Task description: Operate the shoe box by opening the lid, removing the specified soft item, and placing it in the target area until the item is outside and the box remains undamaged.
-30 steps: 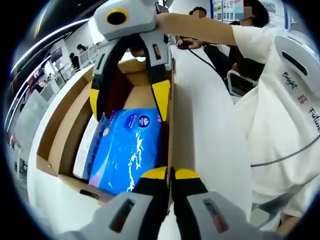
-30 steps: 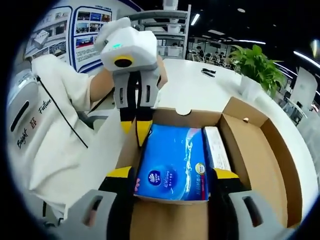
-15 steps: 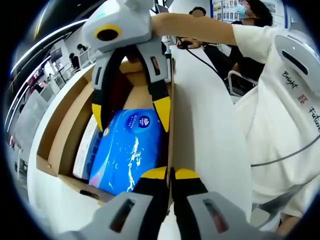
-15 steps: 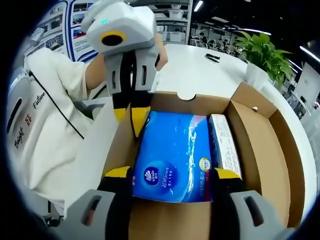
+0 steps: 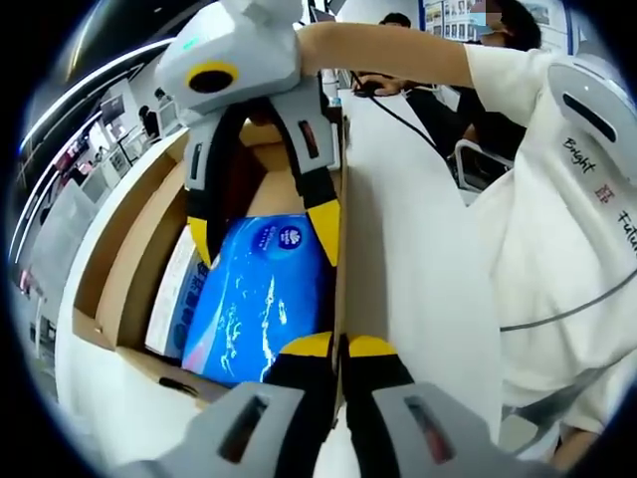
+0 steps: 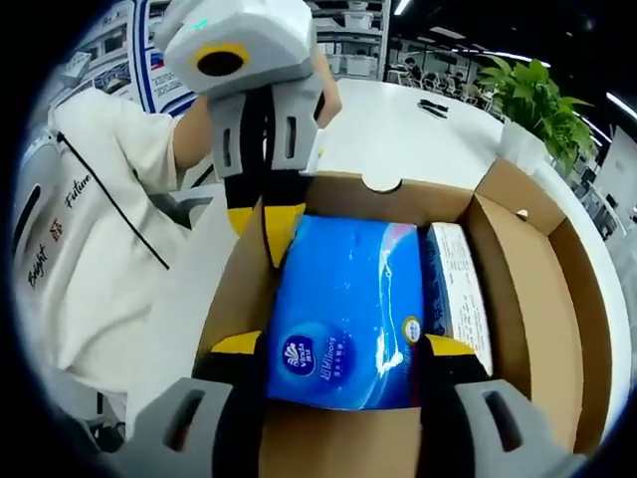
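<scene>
An open brown cardboard shoe box point(image 6: 537, 289) point(image 5: 129, 249) lies on a white table. Inside it is a blue soft tissue pack point(image 6: 343, 299) point(image 5: 259, 299), with a white carton point(image 6: 458, 289) point(image 5: 174, 299) beside it. My right gripper point(image 6: 343, 349) point(image 5: 261, 234) is open and reaches down into the box. Its yellow-tipped jaws stand close on either side of the pack's near end. My left gripper point(image 5: 339, 346) point(image 6: 267, 224) is shut on the box's side wall, pinching the cardboard edge.
The white table point(image 6: 398, 129) point(image 5: 408, 249) runs on past the box. A green plant point(image 6: 532, 100) and a small black item point(image 6: 438, 108) stand at its far side. A person in a white shirt point(image 5: 557, 249) is close beside the box.
My right gripper has come lower and closer over the blue pack, its jaws now down along the pack's sides. My left gripper has stayed pinched on the box wall.
</scene>
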Tool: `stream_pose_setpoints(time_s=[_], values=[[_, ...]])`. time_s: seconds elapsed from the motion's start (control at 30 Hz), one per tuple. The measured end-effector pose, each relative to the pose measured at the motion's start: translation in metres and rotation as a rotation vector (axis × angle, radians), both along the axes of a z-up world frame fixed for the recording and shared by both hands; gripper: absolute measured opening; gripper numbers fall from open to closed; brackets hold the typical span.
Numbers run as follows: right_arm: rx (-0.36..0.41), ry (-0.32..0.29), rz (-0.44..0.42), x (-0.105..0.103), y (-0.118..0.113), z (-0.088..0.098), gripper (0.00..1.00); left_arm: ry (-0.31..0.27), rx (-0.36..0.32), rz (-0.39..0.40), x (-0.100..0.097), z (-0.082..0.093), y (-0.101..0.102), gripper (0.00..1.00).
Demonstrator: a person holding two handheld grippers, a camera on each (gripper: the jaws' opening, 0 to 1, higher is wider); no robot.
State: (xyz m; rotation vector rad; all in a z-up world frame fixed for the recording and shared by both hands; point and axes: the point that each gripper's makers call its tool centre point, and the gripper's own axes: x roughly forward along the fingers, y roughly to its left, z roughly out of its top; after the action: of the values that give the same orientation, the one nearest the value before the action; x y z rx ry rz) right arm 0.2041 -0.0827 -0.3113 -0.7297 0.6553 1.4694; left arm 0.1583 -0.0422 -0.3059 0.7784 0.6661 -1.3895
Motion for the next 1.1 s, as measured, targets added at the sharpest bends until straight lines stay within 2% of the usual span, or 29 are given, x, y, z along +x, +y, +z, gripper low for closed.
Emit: stream_pose_setpoints(time_s=[0.1,0.4,0.5,0.6,0.8,1.1], values=[[-0.032,-0.004,-0.008,-0.002,-0.006,0.000,0.61,-0.018,0.007,-0.015,-0.001,0.000,-0.001,0.02],[-0.074,-0.001,-0.007,-0.005,-0.024,-0.001,0.62,-0.008,0.005,-0.007,-0.001,0.000,0.000,0.02],[-0.133,-0.010,0.007,-0.008,-0.038,-0.002,0.62,-0.008,0.007,-0.008,-0.001,0.000,0.000,0.02],[-0.174,-0.008,-0.015,-0.007,-0.054,-0.002,0.62,-0.014,0.007,-0.012,-0.001,0.000,0.000,0.02],[-0.204,-0.012,-0.037,-0.005,-0.073,-0.003,0.62,-0.014,0.008,-0.007,-0.001,0.000,0.000,0.02],[-0.244,-0.013,-0.023,-0.006,-0.098,-0.004,0.62,-0.013,0.006,-0.007,-0.001,0.000,0.000,0.02]])
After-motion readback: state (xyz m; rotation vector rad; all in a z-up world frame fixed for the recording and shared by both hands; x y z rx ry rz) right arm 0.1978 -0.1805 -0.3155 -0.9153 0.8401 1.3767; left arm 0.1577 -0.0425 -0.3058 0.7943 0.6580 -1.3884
